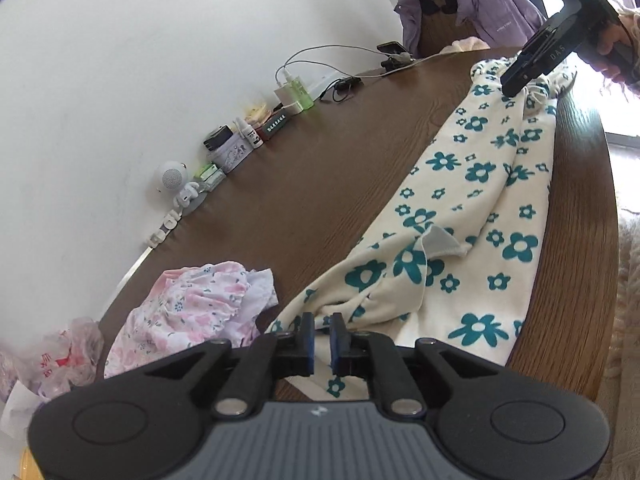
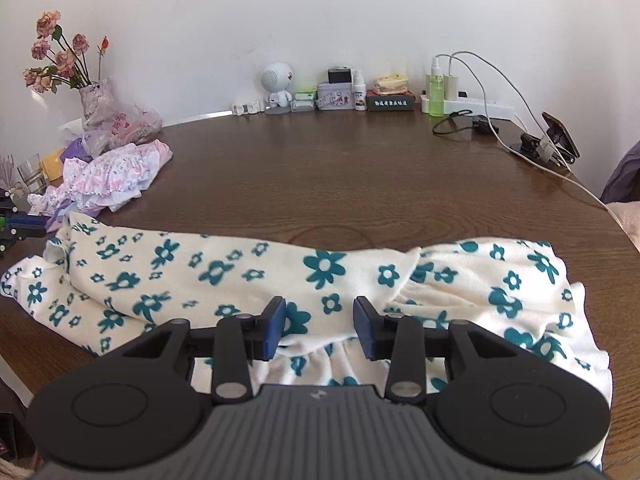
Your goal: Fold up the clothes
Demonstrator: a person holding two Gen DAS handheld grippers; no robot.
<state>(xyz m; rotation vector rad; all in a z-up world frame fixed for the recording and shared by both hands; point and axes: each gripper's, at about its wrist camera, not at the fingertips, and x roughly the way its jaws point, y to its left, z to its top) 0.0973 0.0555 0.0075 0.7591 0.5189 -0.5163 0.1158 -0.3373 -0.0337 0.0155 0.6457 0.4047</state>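
A cream garment with teal flowers [image 1: 472, 208] lies stretched along the near edge of the brown table [image 1: 320, 152]; it also shows in the right wrist view [image 2: 248, 276]. My left gripper [image 1: 322, 338] sits at one end of it, jaws nearly closed on a fold of the cloth. My right gripper [image 2: 320, 324] is open, hovering just over the garment's gathered waist end. The right gripper also shows in the left wrist view [image 1: 520, 80] at the garment's far end. The left gripper shows at the left edge of the right wrist view [image 2: 16, 226].
A crumpled pink floral garment [image 2: 108, 180] lies at the table's left. A vase of dried roses [image 2: 94, 96], plastic bags [image 2: 124, 122], a white toy robot [image 2: 278, 84], bottles, tins, a power strip [image 2: 476, 106], cables and a phone on a stand [image 2: 558, 136] line the wall. A purple jacket [image 1: 472, 4] hangs on a chair.
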